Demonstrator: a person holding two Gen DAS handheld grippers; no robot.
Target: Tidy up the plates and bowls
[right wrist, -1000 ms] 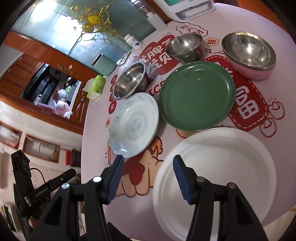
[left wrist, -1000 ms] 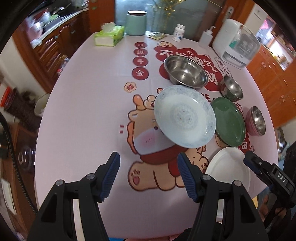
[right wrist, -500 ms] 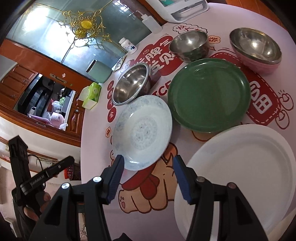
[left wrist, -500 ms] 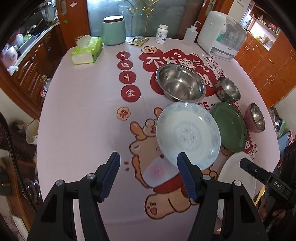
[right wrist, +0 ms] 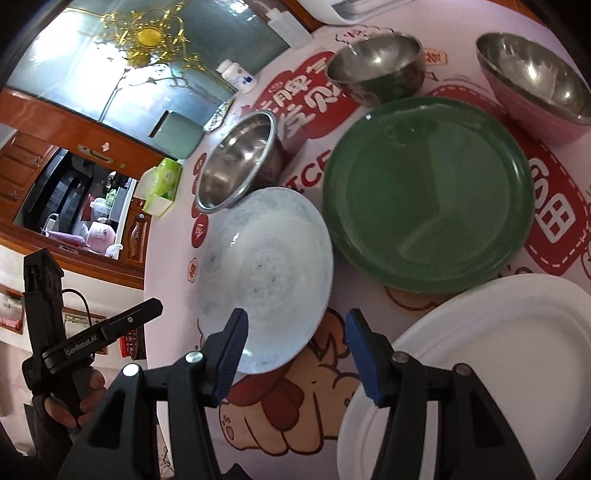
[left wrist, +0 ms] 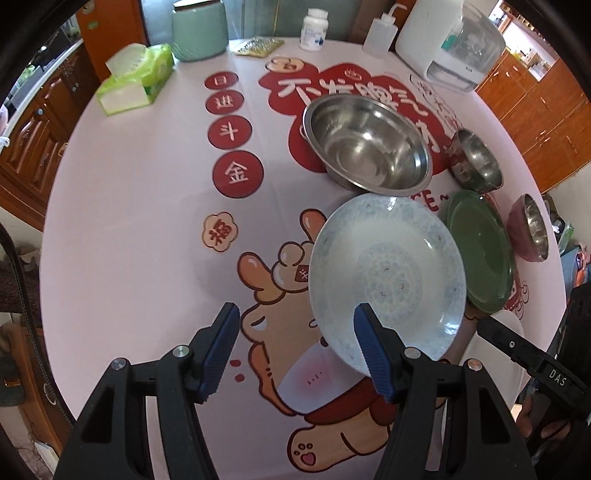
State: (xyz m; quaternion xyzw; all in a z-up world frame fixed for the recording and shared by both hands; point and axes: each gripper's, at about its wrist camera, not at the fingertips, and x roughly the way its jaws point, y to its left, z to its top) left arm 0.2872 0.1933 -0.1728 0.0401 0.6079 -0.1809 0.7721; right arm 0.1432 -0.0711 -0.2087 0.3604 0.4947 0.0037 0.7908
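Note:
A pale blue patterned plate (left wrist: 386,280) lies mid-table, also in the right wrist view (right wrist: 267,273). Right of it lie a green plate (left wrist: 480,254) (right wrist: 428,192) and a white plate (right wrist: 491,369). A large steel bowl (left wrist: 365,142) (right wrist: 236,162), a small steel bowl (left wrist: 476,160) (right wrist: 376,66) and a pink-sided steel bowl (left wrist: 530,227) (right wrist: 535,81) stand behind. My left gripper (left wrist: 293,347) is open and empty, its right finger over the blue plate's near rim. My right gripper (right wrist: 293,358) is open and empty, between the blue and white plates.
A tissue pack (left wrist: 135,77), a teal canister (left wrist: 199,29), a pill bottle (left wrist: 314,29), a squeeze bottle (left wrist: 378,31) and a white appliance (left wrist: 450,40) stand along the far edge. Wooden cabinets (left wrist: 33,140) flank the pink printed tablecloth (left wrist: 140,206).
Both grippers have moved toward the blue plate, which now looks larger and closer in both views. Both stay open. No dish has moved.

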